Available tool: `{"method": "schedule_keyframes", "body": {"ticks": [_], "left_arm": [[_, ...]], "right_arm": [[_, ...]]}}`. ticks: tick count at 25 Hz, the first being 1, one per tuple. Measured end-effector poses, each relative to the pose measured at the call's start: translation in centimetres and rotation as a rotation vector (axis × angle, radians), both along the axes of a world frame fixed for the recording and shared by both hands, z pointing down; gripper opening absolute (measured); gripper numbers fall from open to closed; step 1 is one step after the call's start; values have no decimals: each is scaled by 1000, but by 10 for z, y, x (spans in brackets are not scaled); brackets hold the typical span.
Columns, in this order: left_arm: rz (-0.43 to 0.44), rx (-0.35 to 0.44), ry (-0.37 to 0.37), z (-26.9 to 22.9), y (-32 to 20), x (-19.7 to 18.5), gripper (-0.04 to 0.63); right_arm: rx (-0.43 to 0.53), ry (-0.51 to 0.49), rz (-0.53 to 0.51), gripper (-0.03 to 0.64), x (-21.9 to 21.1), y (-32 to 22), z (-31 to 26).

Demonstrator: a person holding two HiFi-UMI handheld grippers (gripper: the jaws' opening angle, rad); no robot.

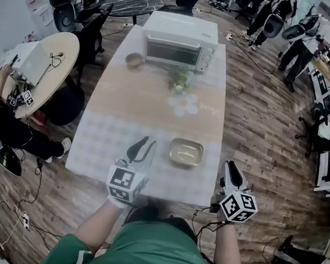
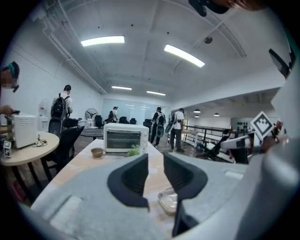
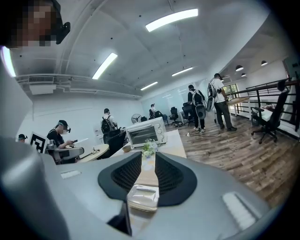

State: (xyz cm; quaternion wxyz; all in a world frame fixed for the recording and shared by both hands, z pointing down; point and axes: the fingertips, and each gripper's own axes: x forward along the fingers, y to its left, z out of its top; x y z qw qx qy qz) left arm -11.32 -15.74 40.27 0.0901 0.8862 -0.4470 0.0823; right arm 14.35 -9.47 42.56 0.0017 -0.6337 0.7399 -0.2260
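In the left gripper view the left gripper (image 2: 154, 159) covers most of the metal tray (image 2: 167, 200), leaving only one corner showing. In the head view the bowl's (image 1: 134, 59) contents and the pale round things (image 1: 182, 104) on the counter (image 1: 114, 136) are too small to tell. The toaster oven's (image 1: 179, 45) inside is too dim to read.

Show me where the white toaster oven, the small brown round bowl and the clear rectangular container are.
white toaster oven (image 1: 173, 50), head view, on its glass door.
small brown round bowl (image 1: 134, 60), head view, on its inside.
clear rectangular container (image 1: 186, 152), head view, on its bare bottom.
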Motion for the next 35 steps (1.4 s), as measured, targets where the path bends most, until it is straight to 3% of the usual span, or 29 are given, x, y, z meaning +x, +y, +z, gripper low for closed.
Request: {"method": "schedule_keyframes", "body": {"ticks": [9, 20, 28, 35], "left_arm": [[3, -93, -17, 51, -40, 5, 98], [-31, -224, -103, 123, -65, 21, 100], [-48, -322, -133, 173, -70, 23, 106], [-41, -374, -135, 197, -72, 29, 106]], "right_arm": [[-119, -38, -19, 86, 3, -35, 50], [-294, -203, -141, 86, 7, -62, 139], [-403, -230, -169, 86, 5, -68, 192], [-486, -350, -203, 87, -5, -75, 227]]}}
